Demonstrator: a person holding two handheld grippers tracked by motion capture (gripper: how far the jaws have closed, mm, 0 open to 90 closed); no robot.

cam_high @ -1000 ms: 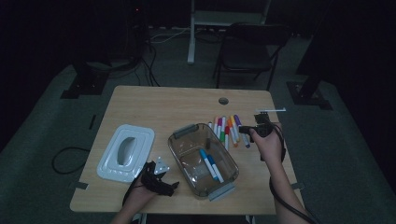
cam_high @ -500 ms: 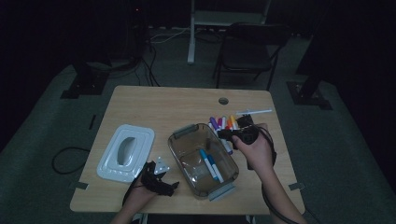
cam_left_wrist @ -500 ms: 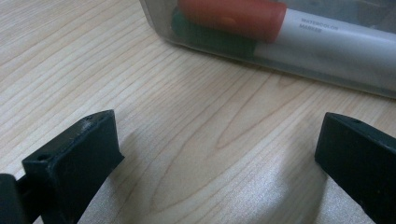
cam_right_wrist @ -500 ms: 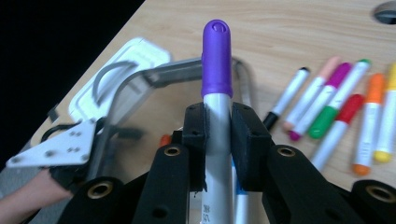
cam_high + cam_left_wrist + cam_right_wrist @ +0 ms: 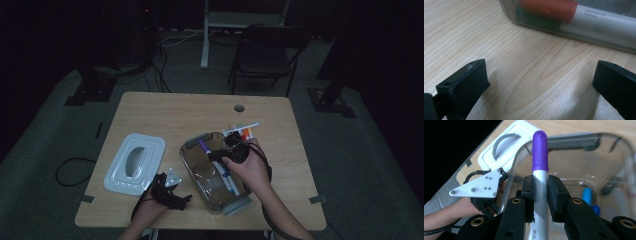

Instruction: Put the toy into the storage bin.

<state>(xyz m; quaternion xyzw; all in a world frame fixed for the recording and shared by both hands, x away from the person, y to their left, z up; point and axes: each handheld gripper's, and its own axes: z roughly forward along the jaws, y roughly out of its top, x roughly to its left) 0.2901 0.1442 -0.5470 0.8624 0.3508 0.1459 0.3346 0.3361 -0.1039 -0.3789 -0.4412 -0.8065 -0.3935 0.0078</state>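
Right claw [image 5: 540, 192]: pinching the purple-capped marker [image 5: 540, 157] between its two pads; the grey barrel runs up between the jaws, cap end pointing away from the hand.
Right claw, place: in the high view [image 5: 216, 154] it sits over the clear bin [image 5: 192, 167], marker tip [image 5: 204, 146] above the bin's far-left part.
Marker: off the surface, held above the bin's open top (whether it touches the bin wall I cannot tell).
Clear bin: transparent, grey latch pieces at both ends, standing on the wooden surface [image 5: 175, 112] near its middle, slightly skewed.
Bin contents: blue-capped markers [image 5: 226, 176] lying on the floor of the bin; through the wall in the left gripper view, an orange-capped marker [image 5: 549, 7] lies on top of a green-capped one [image 5: 536, 21].
Loose markers [image 5: 243, 133]: small cluster on the surface just beyond the bin's far-right corner, partly behind the right hand.
Left claw [image 5: 541, 85]: jaws spread wide, nothing between them, low over bare wood just beside the bin wall.
Left claw, place: high view shows it [image 5: 176, 199] at the near edge of the surface, left of the bin.
Lid [image 5: 135, 162]: white, grey handle, flat on the surface to the left of the bin, apart from it.
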